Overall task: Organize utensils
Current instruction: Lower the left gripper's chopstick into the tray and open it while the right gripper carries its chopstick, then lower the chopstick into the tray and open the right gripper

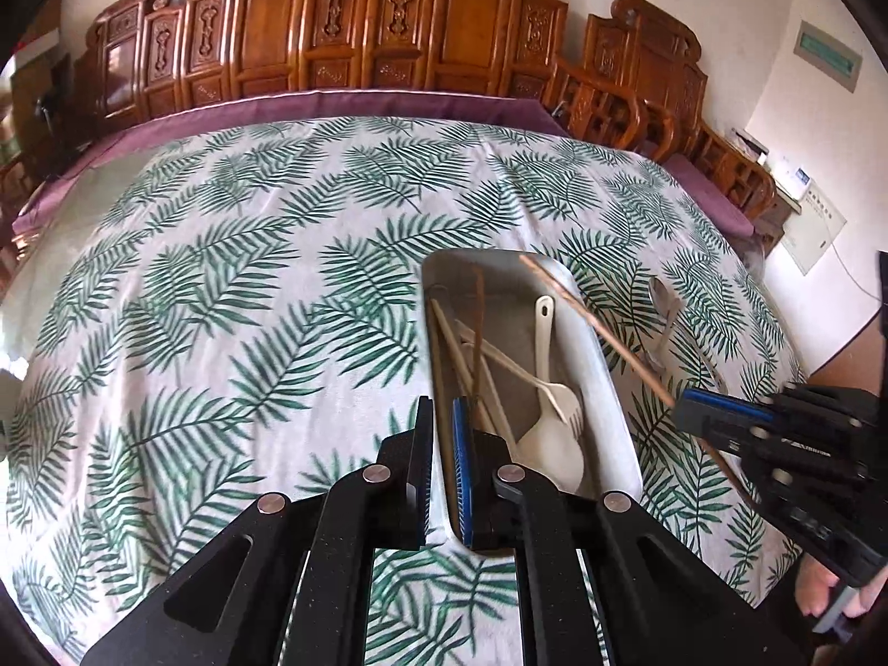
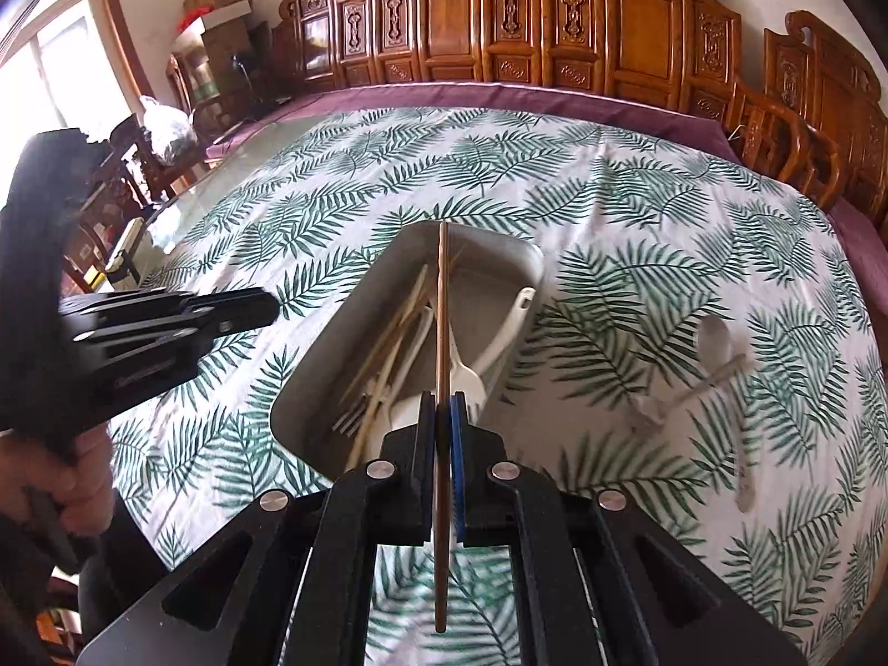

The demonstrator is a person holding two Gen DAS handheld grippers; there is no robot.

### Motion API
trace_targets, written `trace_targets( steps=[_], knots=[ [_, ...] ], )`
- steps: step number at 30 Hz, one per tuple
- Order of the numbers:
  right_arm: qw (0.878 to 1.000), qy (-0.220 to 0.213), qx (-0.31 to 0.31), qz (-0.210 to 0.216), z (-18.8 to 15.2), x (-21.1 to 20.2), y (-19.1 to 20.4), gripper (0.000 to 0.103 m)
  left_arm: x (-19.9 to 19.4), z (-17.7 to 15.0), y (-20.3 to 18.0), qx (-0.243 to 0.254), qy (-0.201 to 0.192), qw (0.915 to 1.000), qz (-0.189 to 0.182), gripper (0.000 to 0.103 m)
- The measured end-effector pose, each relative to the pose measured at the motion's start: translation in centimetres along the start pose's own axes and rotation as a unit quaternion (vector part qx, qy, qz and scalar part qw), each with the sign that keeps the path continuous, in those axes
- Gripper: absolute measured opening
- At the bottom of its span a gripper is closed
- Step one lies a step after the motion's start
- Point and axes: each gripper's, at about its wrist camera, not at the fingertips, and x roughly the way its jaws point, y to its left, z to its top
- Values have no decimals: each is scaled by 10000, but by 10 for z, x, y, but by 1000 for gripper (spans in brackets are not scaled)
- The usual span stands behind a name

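A metal tray [image 1: 602, 372] [image 2: 311, 383] sits on the leaf-print cloth and holds chopsticks [image 1: 463, 355], a white spoon [image 1: 546, 438] and a white fork [image 1: 555, 388]. My right gripper [image 2: 442, 410] [image 1: 685, 408] is shut on a brown chopstick [image 2: 442, 305] [image 1: 599, 327] and holds it above the tray, pointing along it. My left gripper [image 1: 443, 422] is open and empty, straddling the tray's left rim at its near end. A clear spoon [image 2: 713, 344] [image 1: 663, 305] and another clear utensil [image 2: 688, 388] lie on the cloth right of the tray.
The cloth-covered table [image 1: 222, 277] is ringed by carved wooden chairs [image 1: 388, 28] along the far edge and right side. Boxes and clutter [image 2: 216, 16] stand at the far left by a window.
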Motion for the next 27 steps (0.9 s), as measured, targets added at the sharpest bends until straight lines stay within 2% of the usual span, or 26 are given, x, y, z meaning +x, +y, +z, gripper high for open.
trace_targets(
  steps=[7,14,21,27],
  knots=[
    [9995,282,10,-106,12,35,15,6,-10,-8,13,-7,-69,10000,60,6],
    [9985,455,230,-195,17,59,13,6,-19,-12,23,-59,-117,9999,90,6],
    [9981,427,430,-83,18,65,8,6,-26,-14,28,-61,-137,9998,112,6],
    [9984,221,506,-70,23,58,0,6,-29,-13,24,-23,-154,9998,106,6]
  ],
)
